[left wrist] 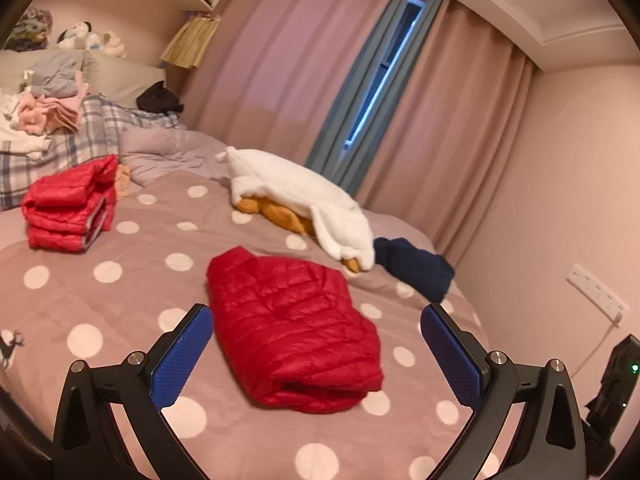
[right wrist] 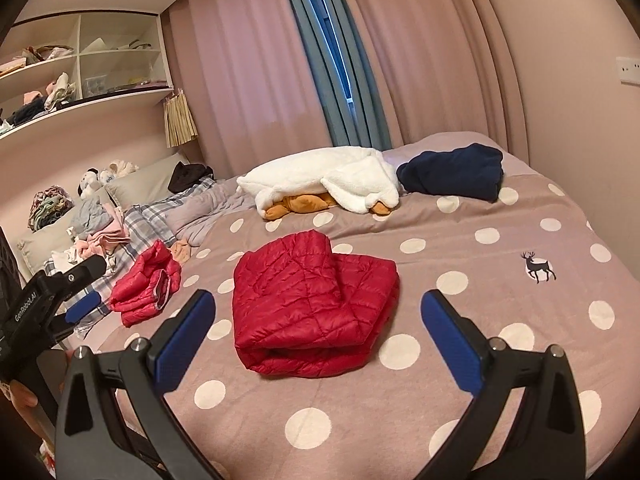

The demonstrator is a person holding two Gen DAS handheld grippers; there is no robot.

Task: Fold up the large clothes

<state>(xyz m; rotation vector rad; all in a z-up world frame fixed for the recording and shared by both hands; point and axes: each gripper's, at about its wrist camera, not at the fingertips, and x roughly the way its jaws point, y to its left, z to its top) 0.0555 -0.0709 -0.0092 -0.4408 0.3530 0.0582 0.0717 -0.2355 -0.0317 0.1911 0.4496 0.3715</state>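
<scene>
A: A red quilted down jacket, folded into a thick packet, is seen lying on the mauve bedspread with cream polka dots, just ahead of both tools.

B: And the left gripper is held wide open above the bedspread, with nothing between its blue ribbed pads. The right gripper is spread just as wide, and nothing is gripped there either.

A: How is the jacket expected to handle?

B: Light and puffy, it is judged. The shell looks sleek, so slipping is likely, and trapped air may make the layers spring apart.

A: Where should it be taken hold of, then?

B: The rolled fold at the near edge is best pinched through all its layers, at the two near corners, one per tool. A grip on the top layer alone would probably peel the fold open.

A: A second red quilted jacket, already folded, is seen further left on the bed, beside a plaid blanket.

B: Behind, a white fleece garment is draped over something orange-brown, and a navy folded garment is set just beside it.
</scene>
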